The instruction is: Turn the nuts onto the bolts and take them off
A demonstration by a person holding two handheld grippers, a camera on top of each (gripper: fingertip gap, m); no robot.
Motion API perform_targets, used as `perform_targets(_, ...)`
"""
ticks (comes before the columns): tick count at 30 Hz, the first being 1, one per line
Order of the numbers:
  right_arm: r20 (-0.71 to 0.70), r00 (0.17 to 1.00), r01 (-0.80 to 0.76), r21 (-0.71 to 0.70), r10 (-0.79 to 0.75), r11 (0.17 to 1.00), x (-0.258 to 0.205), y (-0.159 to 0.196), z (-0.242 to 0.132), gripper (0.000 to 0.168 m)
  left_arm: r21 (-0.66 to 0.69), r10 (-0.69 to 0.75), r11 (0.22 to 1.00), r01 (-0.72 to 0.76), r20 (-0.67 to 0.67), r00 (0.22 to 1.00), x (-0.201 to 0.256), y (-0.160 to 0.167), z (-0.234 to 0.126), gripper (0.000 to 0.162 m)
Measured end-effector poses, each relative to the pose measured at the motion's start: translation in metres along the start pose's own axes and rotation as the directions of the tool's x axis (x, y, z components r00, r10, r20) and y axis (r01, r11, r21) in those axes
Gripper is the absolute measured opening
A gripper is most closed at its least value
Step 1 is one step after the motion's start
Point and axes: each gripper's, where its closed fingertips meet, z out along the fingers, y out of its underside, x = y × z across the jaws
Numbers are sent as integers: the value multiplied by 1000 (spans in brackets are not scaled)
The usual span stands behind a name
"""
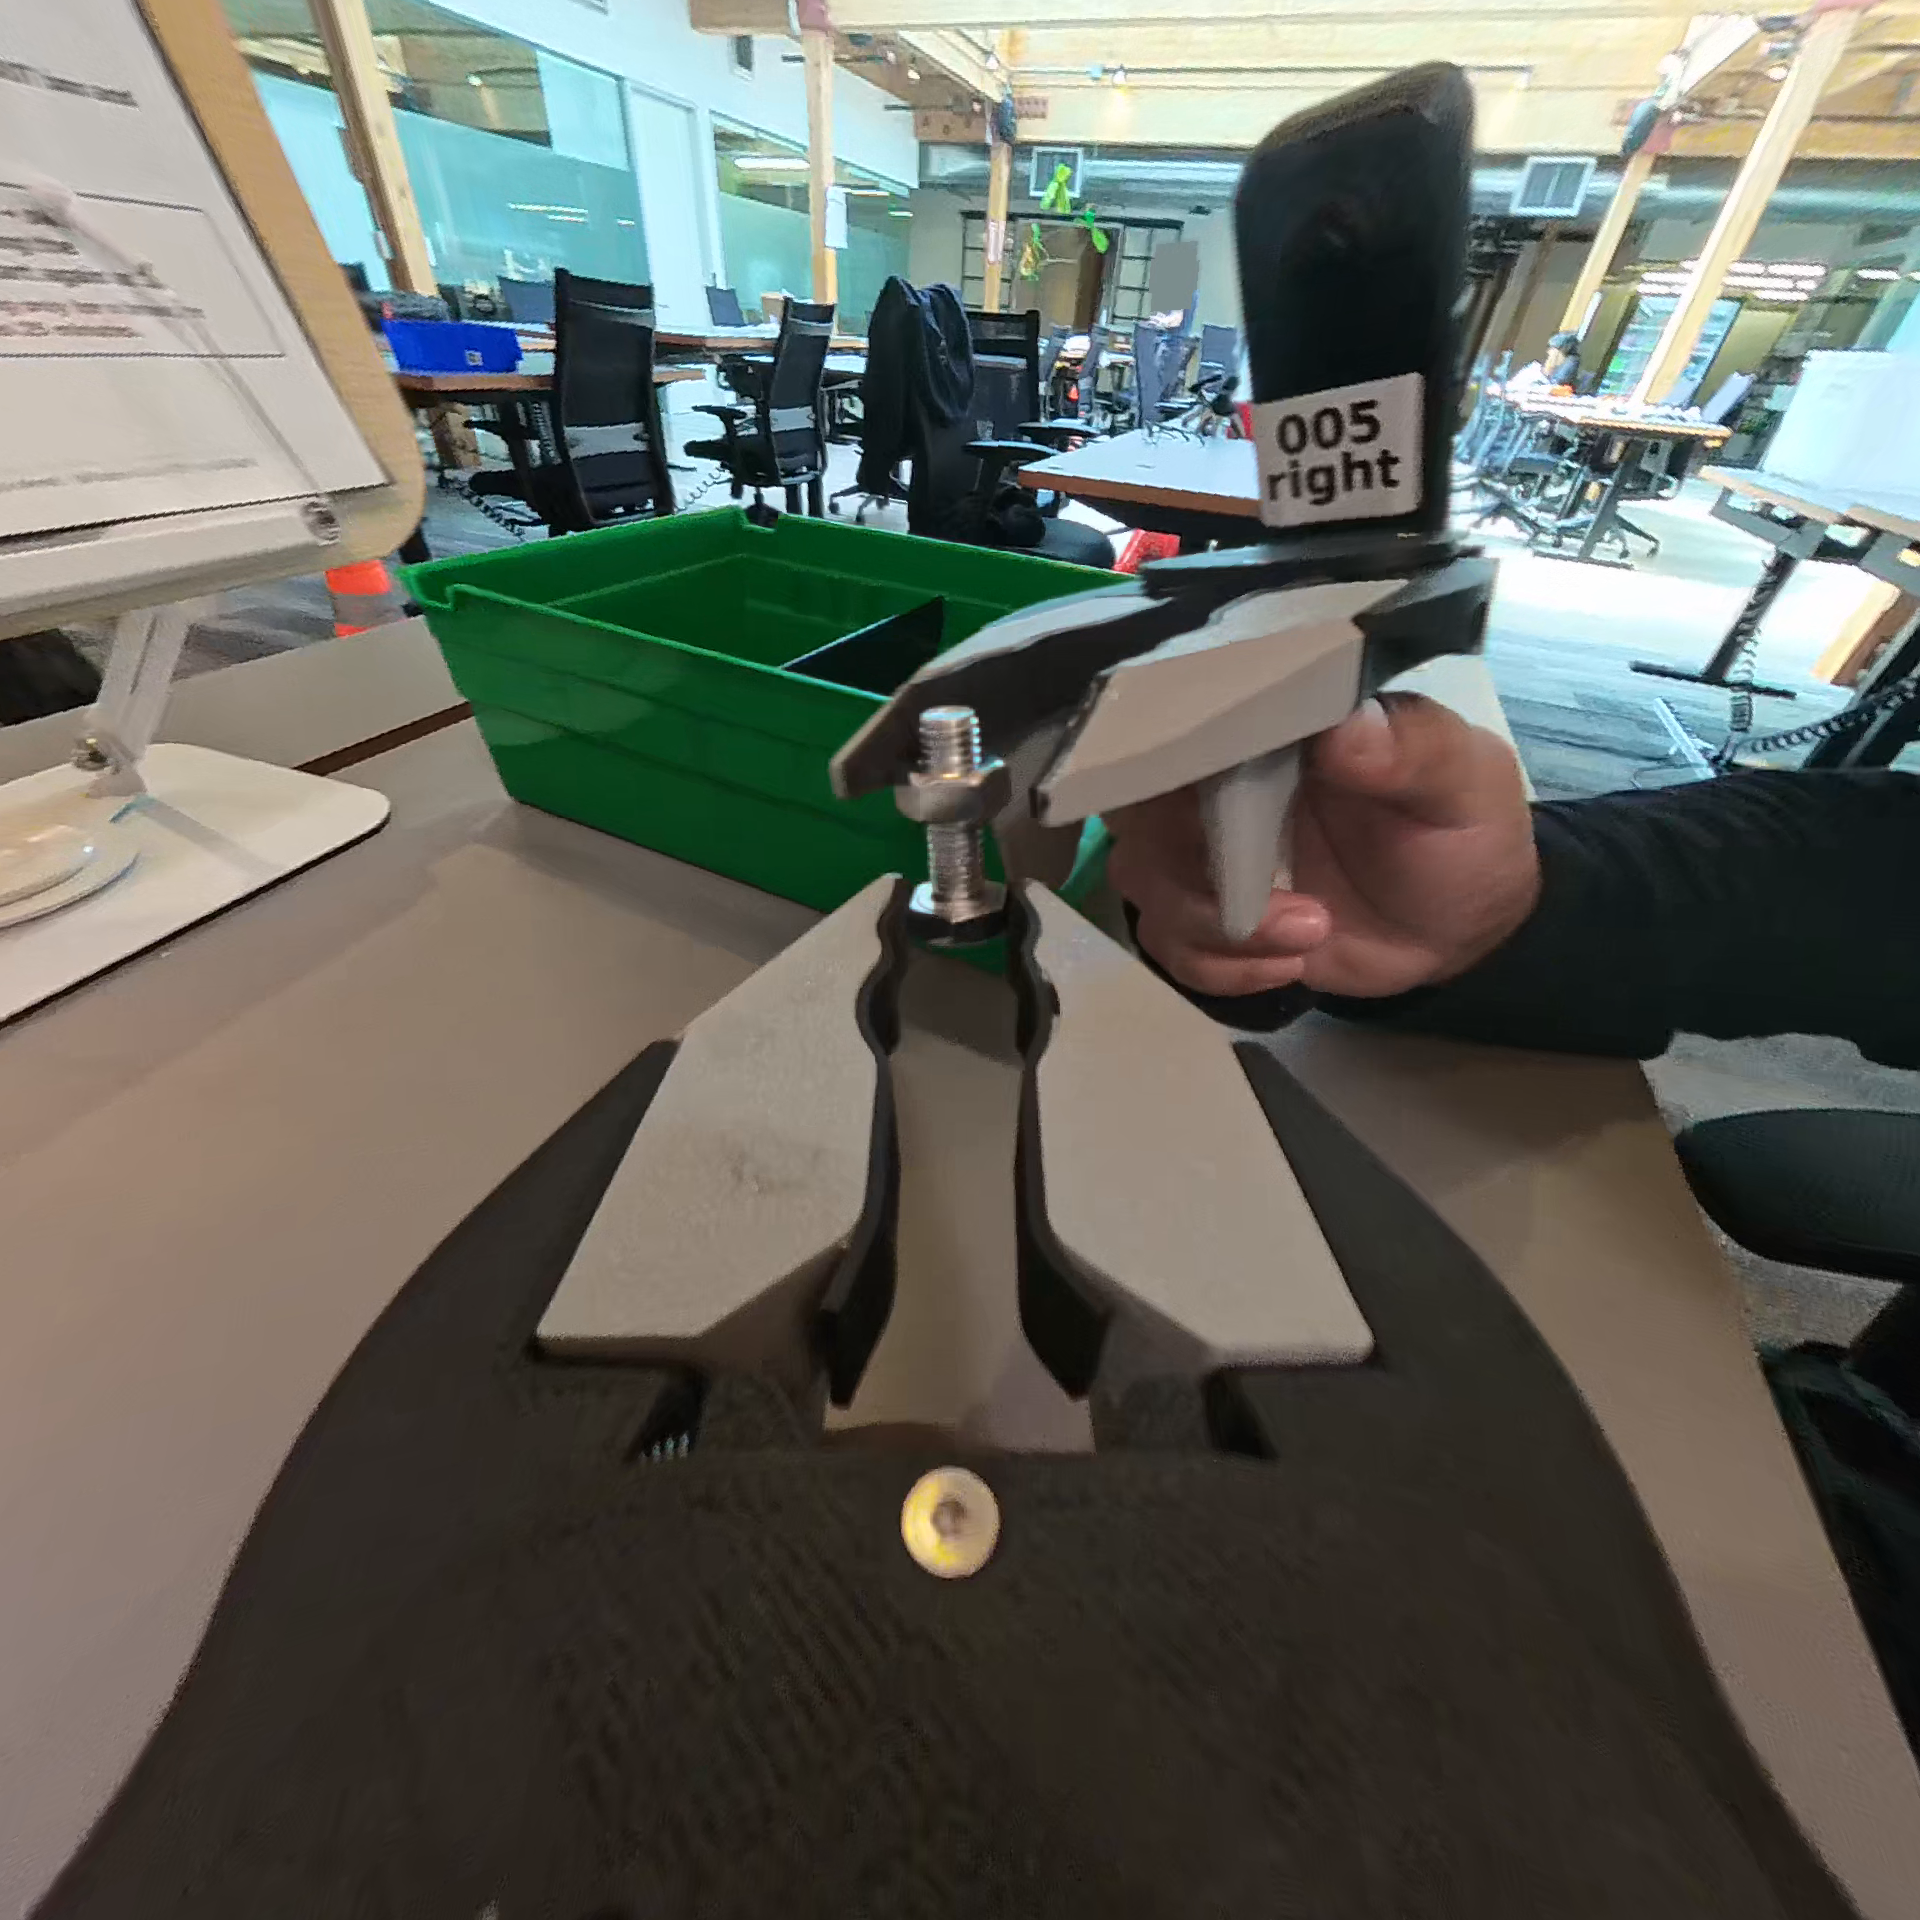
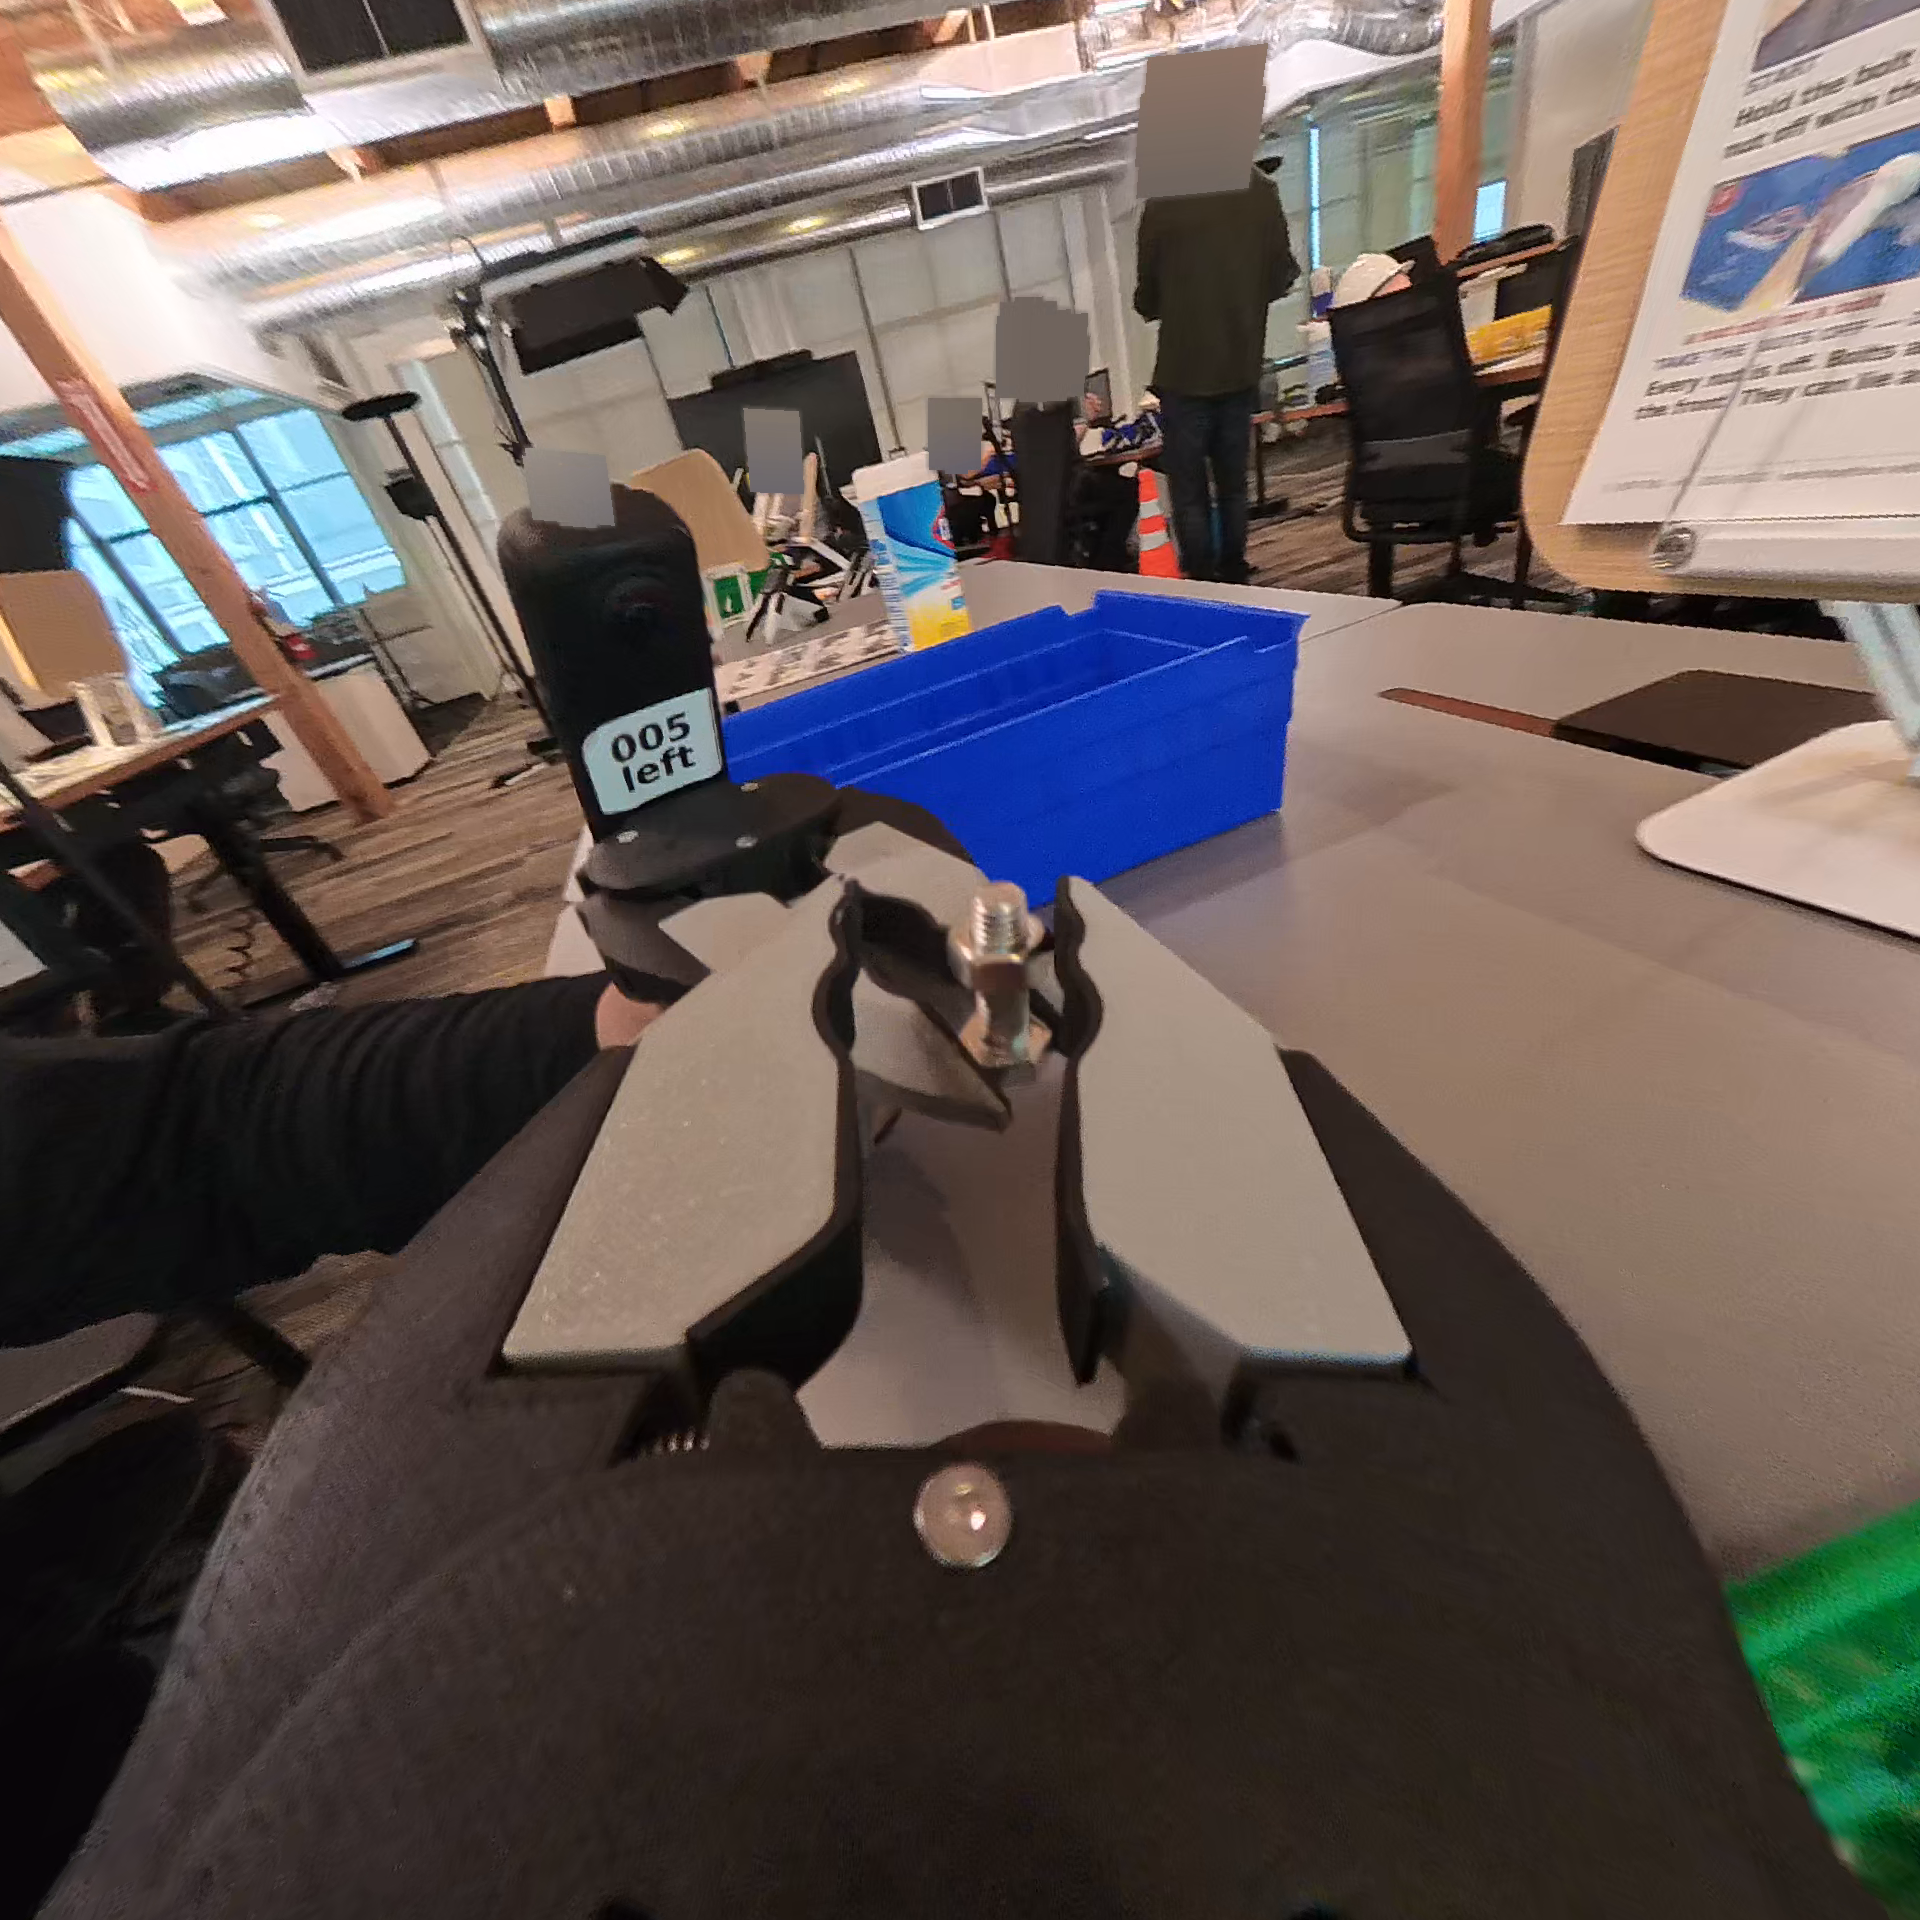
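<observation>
A steel bolt (image 1: pixel 951 868) stands upright, threads up, with a hex nut (image 1: pixel 951 795) partway down its shank. My left gripper (image 1: pixel 956 920) is shut on the bolt's head and holds it just above the grey table (image 1: pixel 312 1091). My right gripper (image 1: pixel 940 779) comes in from the right, with its fingers on either side of the nut. In the right wrist view my right gripper (image 2: pixel 956 935) is open. The nut (image 2: pixel 994 971) sits close to its right finger (image 2: pixel 1075 935), with a clear gap to the left finger. The left gripper (image 2: pixel 997 1055) shows below it, holding the bolt head.
A green bin (image 1: pixel 644 665) stands just behind the bolt, and its corner shows in the right wrist view (image 2: pixel 1829 1714). A blue bin (image 2: pixel 1039 748) sits further along the table. A document stand on a white base (image 1: pixel 156 821) is at one side. The table edge is close by (image 1: pixel 1662 1122). Both grippers' tips are close together, under 4 cm apart.
</observation>
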Motion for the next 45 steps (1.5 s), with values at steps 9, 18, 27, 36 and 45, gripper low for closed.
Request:
perform_targets(9,-59,998,-4,-1,4,1000,17,-4,-12,25,21,-30,999,28,65,997,-17,-2,-6,15)
perform_targets(18,-53,998,43,-23,-45,999,7,2,-2,30,-11,7,1000,-7,-8,1000,6,4,5,16)
perform_targets(27,-56,995,81,-51,-84,995,4,7,1,30,-1,-14,1000,14,30,999,-6,1,-2,15)
perform_targets(36,-98,993,61,-23,-63,998,18,-4,-12,30,-6,6,1000,-6,58,998,-10,1,-3,15)
perform_targets(45,-25,998,58,-60,-59,997,-2,9,6,28,-24,39,999,-39,-2,999,9,3,5,15)
